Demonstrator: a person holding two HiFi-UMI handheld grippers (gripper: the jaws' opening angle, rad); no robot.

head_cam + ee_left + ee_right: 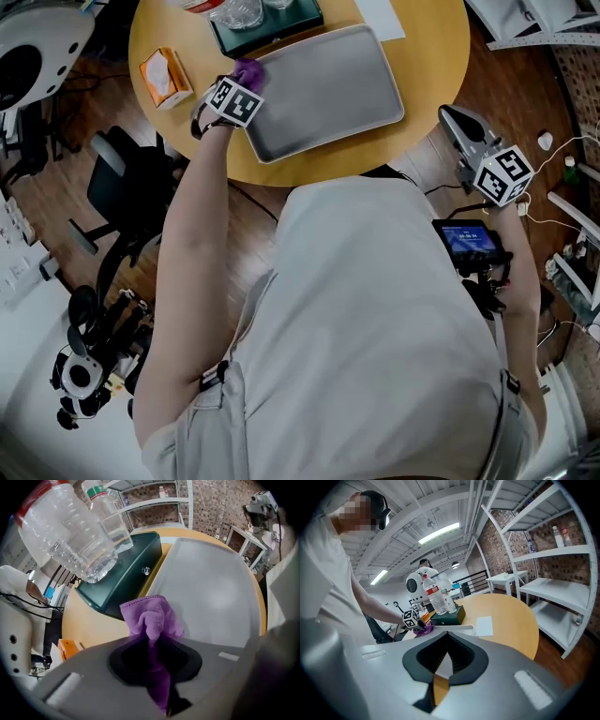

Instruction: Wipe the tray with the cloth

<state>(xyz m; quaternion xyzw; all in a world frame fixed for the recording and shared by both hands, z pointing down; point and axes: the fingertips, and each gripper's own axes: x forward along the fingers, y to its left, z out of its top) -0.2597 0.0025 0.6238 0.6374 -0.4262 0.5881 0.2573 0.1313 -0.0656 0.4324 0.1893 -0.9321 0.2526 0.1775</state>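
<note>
The round yellow desk fills the top of our head view, and on it lies the grey tray, with a dark green box just beyond its far edge. Only the left tool view shows us the two clear bottles standing on that box; only the right tool view shows the white shelves against a brick wall. A white paper lies beside the box, and an orange pack sits near the desk's left rim. The purple cloth is at the tray's far left corner, pinched in our left tool, whose jaws are narrowed onto it. Our right tool hangs off the desk's right edge with its jaw tips together on nothing.
</note>
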